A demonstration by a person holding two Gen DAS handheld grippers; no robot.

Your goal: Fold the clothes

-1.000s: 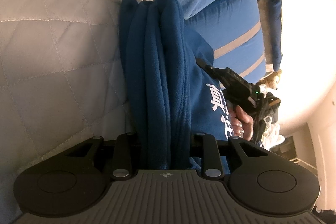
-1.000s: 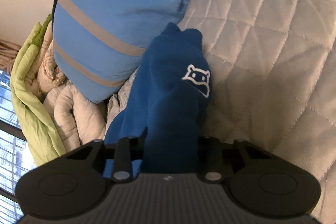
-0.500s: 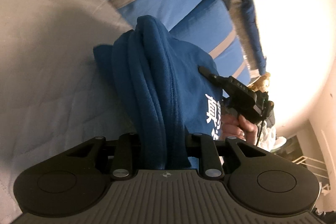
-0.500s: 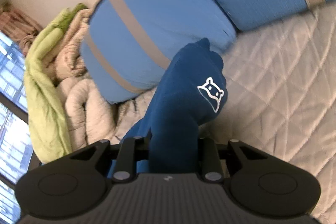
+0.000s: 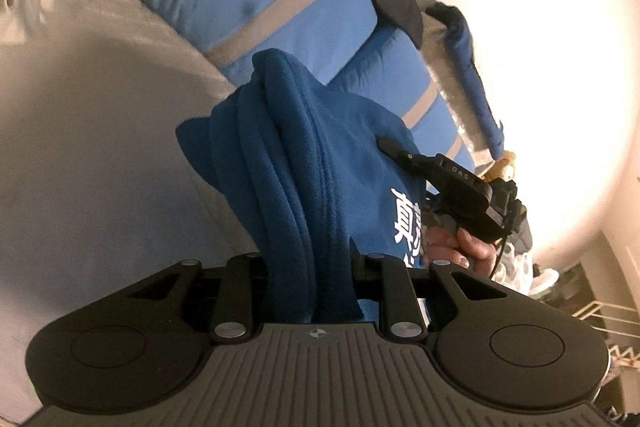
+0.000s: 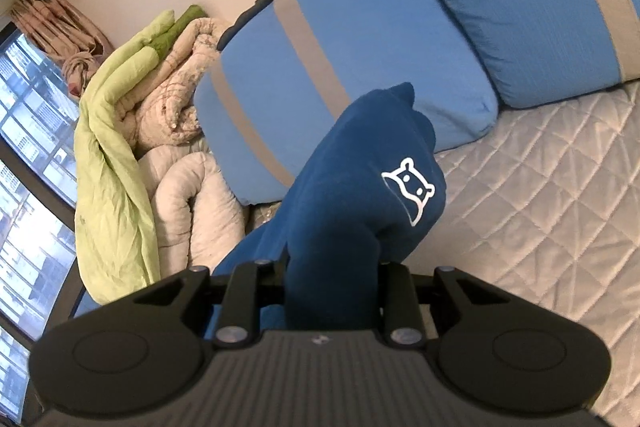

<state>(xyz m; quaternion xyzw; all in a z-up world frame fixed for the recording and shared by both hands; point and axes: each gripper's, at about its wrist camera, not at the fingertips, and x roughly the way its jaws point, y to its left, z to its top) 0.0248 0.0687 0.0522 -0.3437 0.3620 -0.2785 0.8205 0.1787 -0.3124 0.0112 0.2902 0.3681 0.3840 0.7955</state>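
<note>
Gripping 1 dark blue sweatshirt (image 5: 304, 195) at 2 bunched edges: left gripper (image 5: 316, 291) and right gripper (image 6: 332, 291) both clamped on fabric, likely to spread it for folding. Hanging clear above quilted mattress (image 6: 560, 187); striped pillows (image 6: 360, 59) at 12 o'clock.

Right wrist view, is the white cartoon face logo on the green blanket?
No, the white logo is printed on the dark blue garment bunched in the right claw, while the green blanket is plain.
</note>
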